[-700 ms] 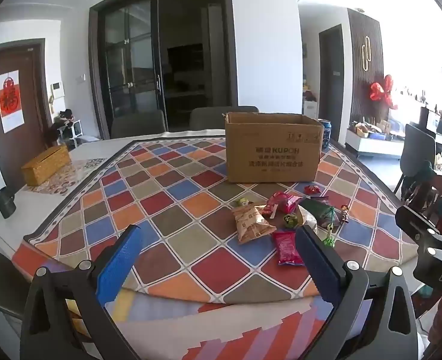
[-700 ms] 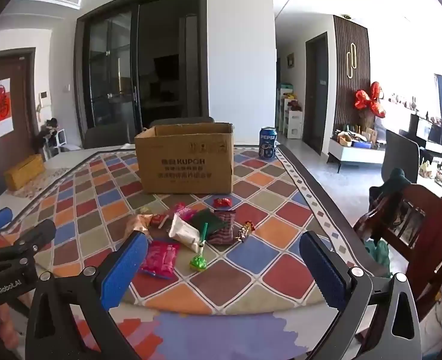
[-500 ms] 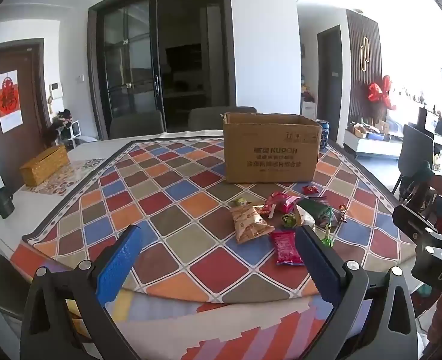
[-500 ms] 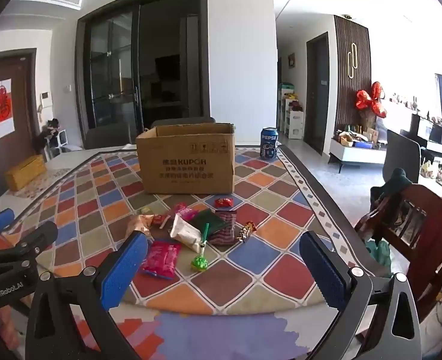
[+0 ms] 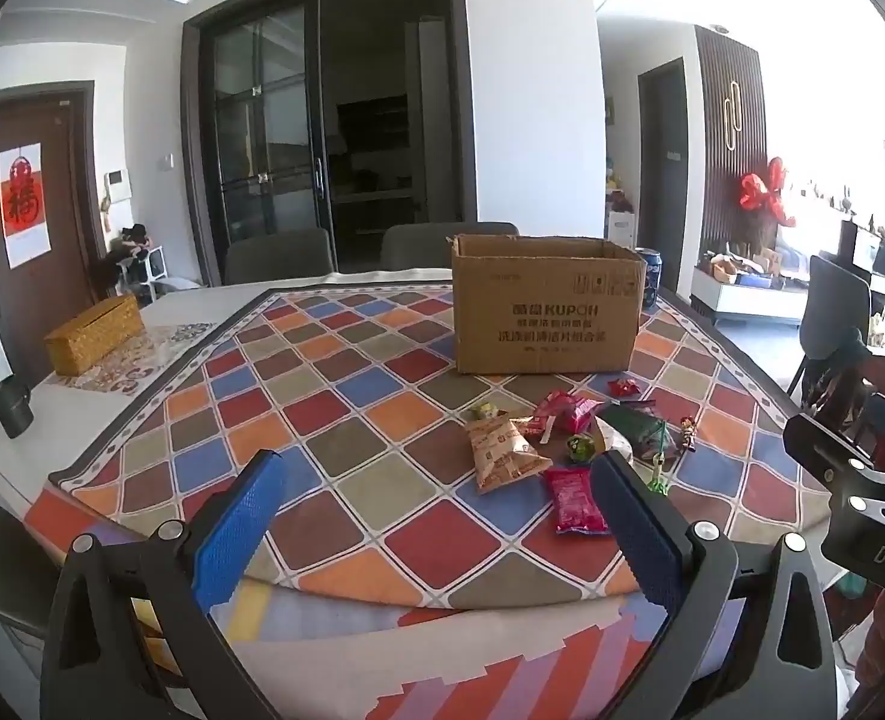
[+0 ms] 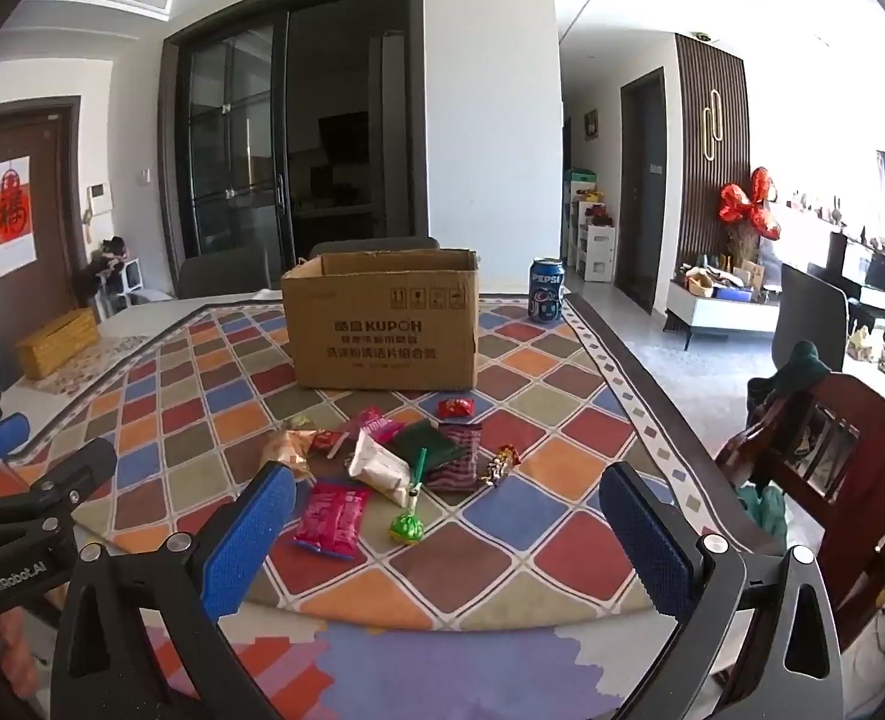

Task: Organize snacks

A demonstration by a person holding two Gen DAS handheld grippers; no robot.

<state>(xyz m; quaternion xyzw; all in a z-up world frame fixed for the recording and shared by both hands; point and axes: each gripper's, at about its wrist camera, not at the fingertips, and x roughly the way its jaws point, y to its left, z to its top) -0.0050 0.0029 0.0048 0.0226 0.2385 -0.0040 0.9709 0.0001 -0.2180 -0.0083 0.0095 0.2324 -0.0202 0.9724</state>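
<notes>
An open brown cardboard box (image 5: 544, 312) (image 6: 385, 330) stands on the checked tablecloth. In front of it lies a loose heap of snacks: a tan packet (image 5: 502, 456), a red packet (image 5: 575, 501) (image 6: 333, 517), a white packet (image 6: 379, 471), a dark green packet (image 6: 427, 443), a green lollipop (image 6: 407, 525) and small sweets. My left gripper (image 5: 433, 501) hangs open over the table's near edge, left of the heap, nothing between its blue pads. My right gripper (image 6: 445, 516) is open too, short of the heap, which shows between its fingers.
A Pepsi can (image 6: 546, 298) stands right of the box. A woven tissue box (image 5: 94, 333) and a dark mug (image 5: 11, 408) sit at the table's left. Grey chairs stand behind the table; a wooden chair (image 6: 826, 450) with clothes is at the right.
Both views have shifted only slightly; the box and snacks lie as before, and both grippers stay wide open.
</notes>
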